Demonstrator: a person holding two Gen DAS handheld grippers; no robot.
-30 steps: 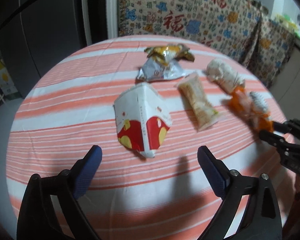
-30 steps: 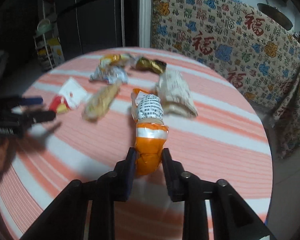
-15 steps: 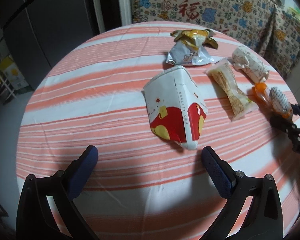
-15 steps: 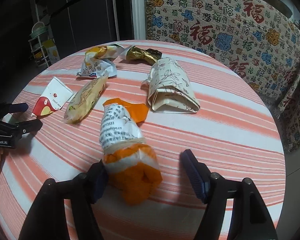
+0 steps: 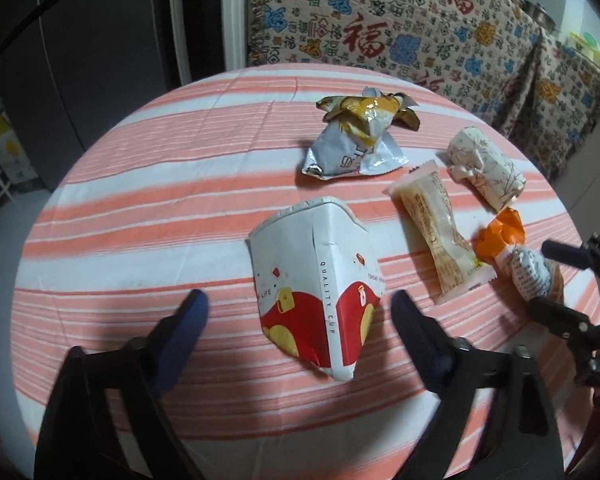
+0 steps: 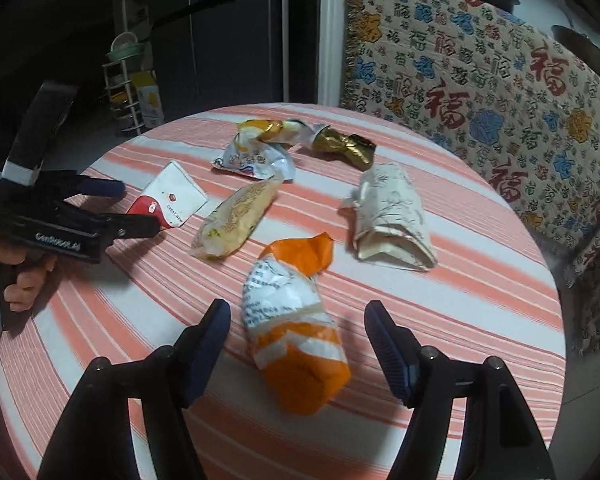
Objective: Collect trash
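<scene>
The flattened cup [image 5: 320, 292] lies on the tabletop [image 5: 160, 208] between the spread jaws of the left tool [image 5: 296, 308]; it looks light and creased, best pinched across its folded sides. The right tool [image 6: 298, 322] is released around the soft orange wrapper [image 6: 296, 344].

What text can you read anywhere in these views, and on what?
"QUALITY CUP", "LIFE": flattened paper cup.
"GenRobot.AI": left gripper body.
"福", repeated: patterned cloth behind the table.
Print on the orange packet, the clear snack wrapper and the silver wrapper: too small or blurred to read.
</scene>
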